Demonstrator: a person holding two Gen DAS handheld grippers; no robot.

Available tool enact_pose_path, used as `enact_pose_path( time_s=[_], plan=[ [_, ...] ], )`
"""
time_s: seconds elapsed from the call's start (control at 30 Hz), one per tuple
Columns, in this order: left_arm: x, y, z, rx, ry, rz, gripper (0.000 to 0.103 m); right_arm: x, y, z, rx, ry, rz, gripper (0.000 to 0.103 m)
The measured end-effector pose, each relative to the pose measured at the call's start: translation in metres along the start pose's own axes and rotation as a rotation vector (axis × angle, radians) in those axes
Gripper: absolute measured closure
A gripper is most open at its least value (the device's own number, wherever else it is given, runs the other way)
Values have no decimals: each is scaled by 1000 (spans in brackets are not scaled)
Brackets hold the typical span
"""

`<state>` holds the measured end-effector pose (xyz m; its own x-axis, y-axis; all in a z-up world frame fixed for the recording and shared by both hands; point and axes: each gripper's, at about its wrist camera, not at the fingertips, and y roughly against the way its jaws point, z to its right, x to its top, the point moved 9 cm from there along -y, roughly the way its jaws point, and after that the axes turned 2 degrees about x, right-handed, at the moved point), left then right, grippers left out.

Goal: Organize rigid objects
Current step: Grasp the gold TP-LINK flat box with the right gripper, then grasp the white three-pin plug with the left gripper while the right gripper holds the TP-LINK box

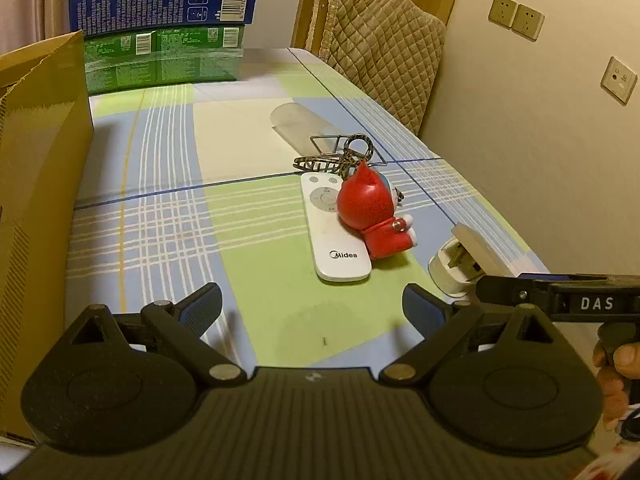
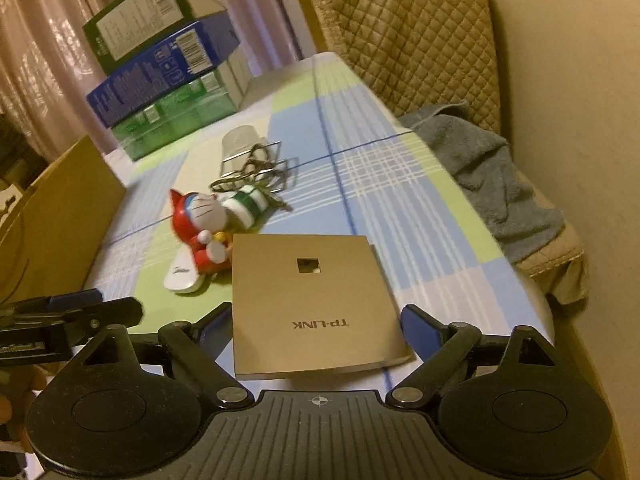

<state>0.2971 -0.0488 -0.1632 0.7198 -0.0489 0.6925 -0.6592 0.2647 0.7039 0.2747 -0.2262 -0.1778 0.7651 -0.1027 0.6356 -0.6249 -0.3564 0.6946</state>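
My right gripper is shut on a flat beige TP-LINK wall panel, one pad on each side edge. The panel stays sharp while the table behind it blurs. In the left wrist view the same panel shows tilted at the right, with its white back box. Beyond it a red cat figurine lies against a white Midea remote. Behind them are a leopard hair claw and a clear case. My left gripper is open over the checked tablecloth, with nothing between its fingers.
A tall cardboard box stands along the table's left side. Green and blue cartons are stacked at the far end. A quilted chair with a grey towel sits off the right edge. A green-and-white roll lies by the figurine.
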Motion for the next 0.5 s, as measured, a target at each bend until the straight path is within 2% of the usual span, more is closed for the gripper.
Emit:
enact_pose_path(
  time_s=[0.13, 0.23, 0.27, 0.3, 0.37, 0.5],
  plan=[
    [-1, 2, -1, 0, 2, 3, 8, -2, 5, -11, 7, 31, 16, 19],
    [-2, 4, -3, 3, 6, 2, 8, 3, 16, -10, -47, 48, 75, 20],
    [-2, 5, -3, 2, 7, 2, 8, 6, 18, -7, -74, 58, 89, 26],
    [-3, 5, -3, 0, 9, 3, 8, 8, 20, -4, -97, 75, 101, 58],
    [-3, 6, -2, -4, 9, 4, 8, 11, 20, 0, -177, 165, 101, 61],
    [-1, 7, -1, -13, 13, 11, 8, 10, 15, 0, -177, 204, 79, 61]
  ],
)
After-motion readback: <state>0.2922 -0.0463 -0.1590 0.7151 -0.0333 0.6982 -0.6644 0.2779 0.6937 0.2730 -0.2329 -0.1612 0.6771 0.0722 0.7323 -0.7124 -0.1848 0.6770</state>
